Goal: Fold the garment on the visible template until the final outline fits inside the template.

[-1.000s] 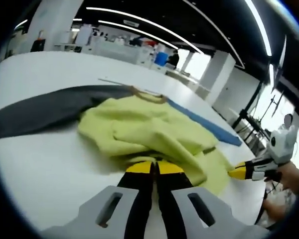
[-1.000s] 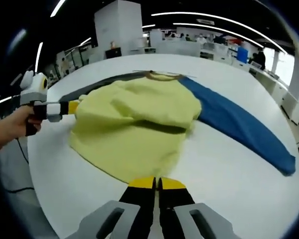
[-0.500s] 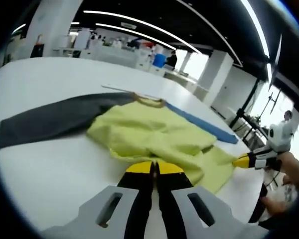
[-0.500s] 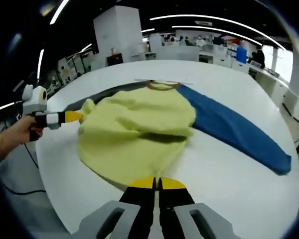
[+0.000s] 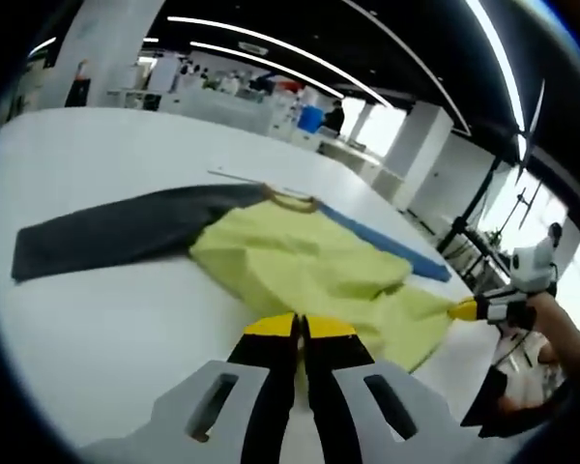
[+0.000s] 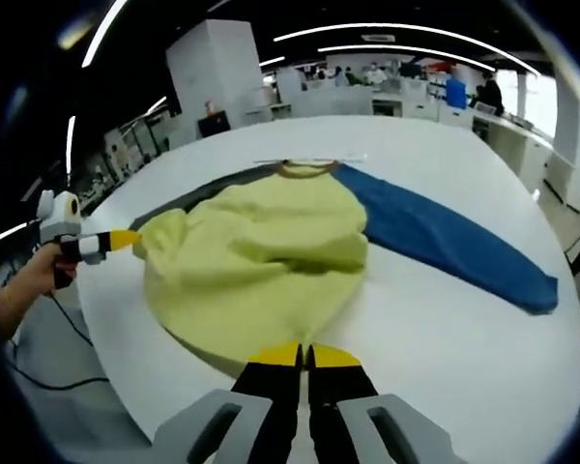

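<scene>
A yellow-green long-sleeved garment (image 5: 300, 261) lies rumpled on the white table (image 5: 97, 329), with its brown collar (image 5: 292, 200) at the far end. One sleeve is dark grey (image 5: 106, 232), the other blue (image 5: 387, 246). My left gripper (image 5: 300, 324) is shut on the near hem. At the right, my right gripper (image 5: 461, 309) pinches the hem's other corner. In the right gripper view the garment (image 6: 261, 261) spreads ahead, its blue sleeve (image 6: 445, 242) reaching right. There my right gripper (image 6: 304, 353) is shut on the hem, and the left gripper (image 6: 126, 238) holds the left corner.
A thin pale strip (image 6: 309, 158) lies on the table just beyond the collar. The rounded table edge (image 6: 116, 319) runs close to both grippers. A person's hand (image 6: 24, 285) holds the left gripper off the edge. Benches, pillars and people fill the room behind.
Both grippers have drawn the hem back toward the near table edge. The yellow-green body has stretched out flatter, and the sleeves have slid along with it.
</scene>
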Motion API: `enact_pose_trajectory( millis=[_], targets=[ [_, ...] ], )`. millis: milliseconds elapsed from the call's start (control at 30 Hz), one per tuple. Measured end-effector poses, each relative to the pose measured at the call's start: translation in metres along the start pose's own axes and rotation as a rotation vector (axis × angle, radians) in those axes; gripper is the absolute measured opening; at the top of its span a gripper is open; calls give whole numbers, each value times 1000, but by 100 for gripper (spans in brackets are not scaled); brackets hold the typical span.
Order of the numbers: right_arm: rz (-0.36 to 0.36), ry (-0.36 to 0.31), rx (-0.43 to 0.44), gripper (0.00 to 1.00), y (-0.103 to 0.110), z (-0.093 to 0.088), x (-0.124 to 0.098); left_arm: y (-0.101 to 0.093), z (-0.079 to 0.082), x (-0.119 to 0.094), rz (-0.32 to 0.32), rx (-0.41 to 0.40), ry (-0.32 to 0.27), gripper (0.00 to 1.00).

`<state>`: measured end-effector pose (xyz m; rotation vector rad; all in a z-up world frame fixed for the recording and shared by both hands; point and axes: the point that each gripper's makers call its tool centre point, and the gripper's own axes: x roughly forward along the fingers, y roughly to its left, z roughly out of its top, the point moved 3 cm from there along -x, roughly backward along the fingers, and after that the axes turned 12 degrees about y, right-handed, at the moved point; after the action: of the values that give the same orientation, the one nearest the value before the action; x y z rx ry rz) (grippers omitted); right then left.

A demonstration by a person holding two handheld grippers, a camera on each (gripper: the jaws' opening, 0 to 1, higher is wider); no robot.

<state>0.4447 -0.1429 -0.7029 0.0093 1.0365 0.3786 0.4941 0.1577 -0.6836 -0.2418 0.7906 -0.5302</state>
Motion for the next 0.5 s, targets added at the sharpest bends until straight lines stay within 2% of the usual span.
enact_pose_trajectory(
  millis=[267, 500],
  targets=[
    [1, 11, 31, 0, -3, -8, -7, 5, -5, -17, 10, -15, 2, 0],
    [3, 36, 36, 0, -4, -20, -15, 5, -17, -32, 5, -67, 35, 0]
  ],
)
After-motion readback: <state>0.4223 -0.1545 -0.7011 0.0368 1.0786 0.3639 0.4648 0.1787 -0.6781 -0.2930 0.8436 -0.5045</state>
